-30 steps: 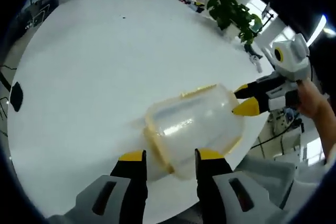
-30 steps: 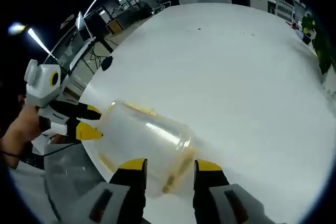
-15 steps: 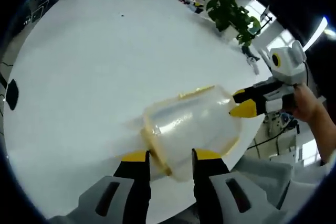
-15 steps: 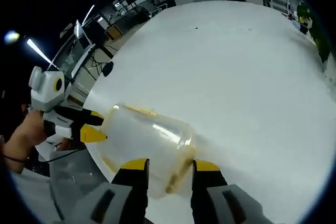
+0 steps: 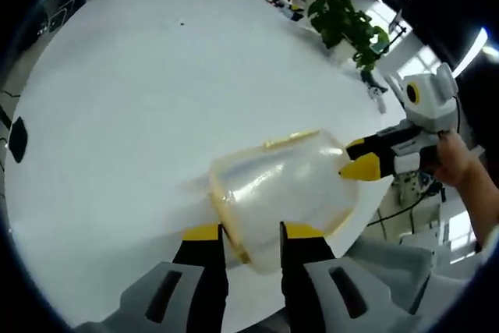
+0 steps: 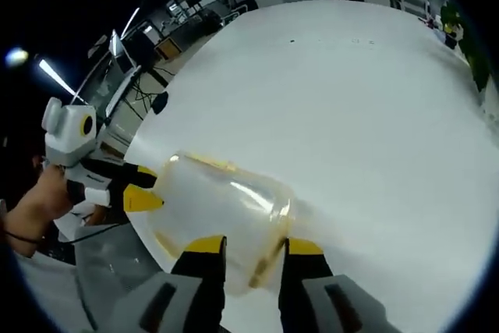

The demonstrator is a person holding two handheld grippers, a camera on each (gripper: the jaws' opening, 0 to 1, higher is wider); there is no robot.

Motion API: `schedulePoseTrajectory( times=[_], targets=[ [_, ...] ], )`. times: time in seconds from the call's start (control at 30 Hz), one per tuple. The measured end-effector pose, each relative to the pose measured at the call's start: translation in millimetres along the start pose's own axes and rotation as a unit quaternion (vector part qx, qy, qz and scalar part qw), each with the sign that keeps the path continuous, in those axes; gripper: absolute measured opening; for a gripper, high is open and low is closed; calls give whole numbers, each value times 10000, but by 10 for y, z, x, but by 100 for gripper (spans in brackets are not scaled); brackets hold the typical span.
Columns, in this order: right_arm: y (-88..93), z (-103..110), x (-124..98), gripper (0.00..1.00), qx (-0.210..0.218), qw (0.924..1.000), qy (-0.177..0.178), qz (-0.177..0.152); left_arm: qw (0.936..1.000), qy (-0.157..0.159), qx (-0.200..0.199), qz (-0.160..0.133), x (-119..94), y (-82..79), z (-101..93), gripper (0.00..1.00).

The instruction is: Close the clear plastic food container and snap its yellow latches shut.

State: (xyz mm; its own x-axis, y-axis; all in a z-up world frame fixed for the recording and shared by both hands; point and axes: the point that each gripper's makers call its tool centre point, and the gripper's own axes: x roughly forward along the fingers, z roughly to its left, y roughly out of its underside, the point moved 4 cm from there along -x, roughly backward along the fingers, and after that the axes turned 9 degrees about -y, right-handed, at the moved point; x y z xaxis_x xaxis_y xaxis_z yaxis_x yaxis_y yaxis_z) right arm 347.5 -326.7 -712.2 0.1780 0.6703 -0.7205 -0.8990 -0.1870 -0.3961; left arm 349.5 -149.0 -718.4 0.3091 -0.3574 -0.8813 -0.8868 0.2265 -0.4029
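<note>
A wide white table [image 5: 132, 99] fills the foreground, with a leafy potted plant [image 5: 343, 25] past its far right edge and office desks beyond. The clear plastic food container [image 5: 281, 193] lies on its side near the table's near edge, nothing blocking it. The left gripper [image 5: 251, 233] pinches the yellow-trimmed rim between nearly closed jaws, and the right gripper [image 6: 245, 246] does likewise from the opposite end.

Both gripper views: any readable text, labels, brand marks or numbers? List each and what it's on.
None readable.
Clear container with yellow latches: no print or label visible on it.
Left gripper and right gripper: no markings to read.
White table: blank apart from a small dark speck.
Background desks and screens behind the potted plant: too small and blurred to read.
</note>
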Motion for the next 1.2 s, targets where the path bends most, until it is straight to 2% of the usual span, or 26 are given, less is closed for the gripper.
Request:
schedulePoseTrajectory(
  times=[0.13, 0.33, 0.63, 0.7, 0.8, 0.87, 1.0, 1.13, 1.2],
  targets=[
    [-43, 23, 25, 24, -2, 9999, 115, 16, 9999, -12, -72, -87, -12, -38, -2, 23],
    [-58, 34, 24, 25, -85, 9999, 110, -39, 9999, -9, 131, -109, -39, -59, -38, 24],
    [-117, 54, 32, 26, -286, 9993, 227, 85, 9997, 39, 188, -145, -90, -70, -27, 25],
    [-131, 59, 34, 27, -317, 9991, 261, 99, 9993, 22, 306, -222, -107, -74, -36, 26],
    [-117, 53, 18, 27, -349, 9990, 269, 93, 9993, 30, 273, -238, -105, -83, -28, 26],
    [-125, 56, 12, 28, -630, 9974, 328, 85, 9993, 52, 277, -265, -113, -86, -31, 27],
    [-93, 76, 17, 30, -582, 9979, 230, 136, 9992, 130, 219, -299, -121, -82, 2, 27],
    [-69, 88, -13, 32, -557, 9983, 130, 49, 9981, 129, 478, -368, -136, -96, -13, 28],
    [-53, 90, -33, 33, -735, 9970, 208, 117, 9979, 145, 522, -352, -139, -96, -6, 28]
  ],
)
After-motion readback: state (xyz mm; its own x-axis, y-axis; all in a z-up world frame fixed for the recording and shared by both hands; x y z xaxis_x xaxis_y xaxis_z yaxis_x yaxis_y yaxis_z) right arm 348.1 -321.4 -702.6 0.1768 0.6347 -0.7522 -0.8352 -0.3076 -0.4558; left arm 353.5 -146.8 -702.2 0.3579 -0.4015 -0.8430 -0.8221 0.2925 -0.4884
